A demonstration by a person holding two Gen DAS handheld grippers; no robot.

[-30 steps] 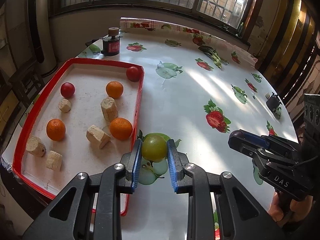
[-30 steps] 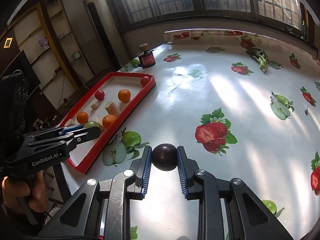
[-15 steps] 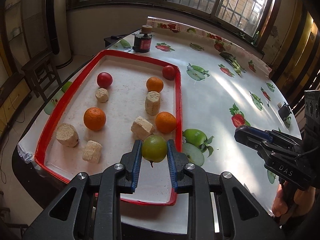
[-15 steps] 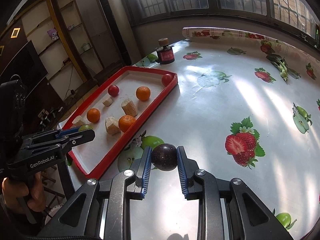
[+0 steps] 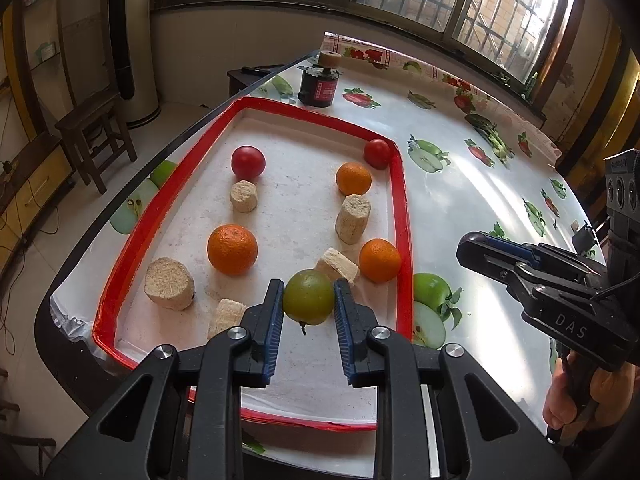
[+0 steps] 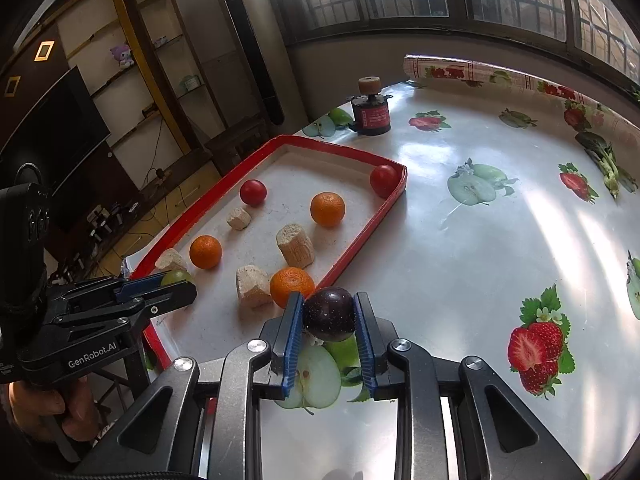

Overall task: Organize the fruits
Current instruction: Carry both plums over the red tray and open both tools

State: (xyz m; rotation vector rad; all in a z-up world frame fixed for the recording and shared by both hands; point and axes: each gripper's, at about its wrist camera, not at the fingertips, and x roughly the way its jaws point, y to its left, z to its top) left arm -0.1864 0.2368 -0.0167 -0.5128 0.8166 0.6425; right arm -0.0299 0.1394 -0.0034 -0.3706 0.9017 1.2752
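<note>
Sunny worktop [image 6: 460,264] with a red tray [image 5: 403,216] — left gripper [image 5: 308,306] jaws squeeze a green plum [image 5: 309,297], right gripper [image 6: 329,316] jaws a dark plum [image 6: 329,313]; both probably smooth, squashy — best held around the middle.

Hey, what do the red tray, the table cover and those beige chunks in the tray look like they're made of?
Red tray: probably plastic, with a smooth red rim and a dull, scuffed white floor. Table cover: looks like glossy vinyl or oilcloth, since it mirrors the window light and carries printed fruit. Beige chunks: rough, fibrous and matte with crumbs around them, perhaps pressed sawdust or cut corn cob; hard to say which.
</note>
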